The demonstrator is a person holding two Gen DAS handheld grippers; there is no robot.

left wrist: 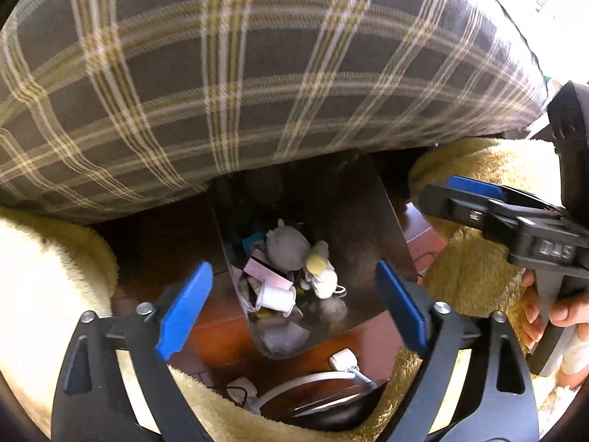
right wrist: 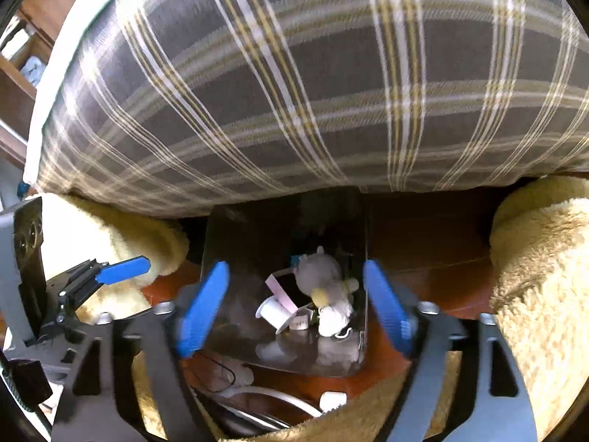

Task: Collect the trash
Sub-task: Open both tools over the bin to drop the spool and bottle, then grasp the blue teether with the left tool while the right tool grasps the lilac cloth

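We're hovering both grippers, left (left wrist: 294,309) and right (right wrist: 294,309), jaws wide open and holding nothing, over the bin (left wrist: 368,228) with a cup (left wrist: 276,296) and toy (left wrist: 287,246) inside.

A: Left gripper (left wrist: 292,311), seen from its own camera — what's it built like?

B: Two flat blue pads with fine ridges along the edges, each fixed to a black bracket. Round silver screw heads sit on the joints. The black side plates have triangular cut-outs.

A: And the right gripper (right wrist: 296,307)?

B: Same make: blue ridged pads, black frame, silver screws, triangular cut-outs. From the left camera its side shows raised letters on a black block, too blurred to be sure of, and a small slot like a plug socket on the black bar.

A: Anything of the person?

B: The right hand (left wrist: 556,316) on a black and grey handle, with a white wrap on one finger.
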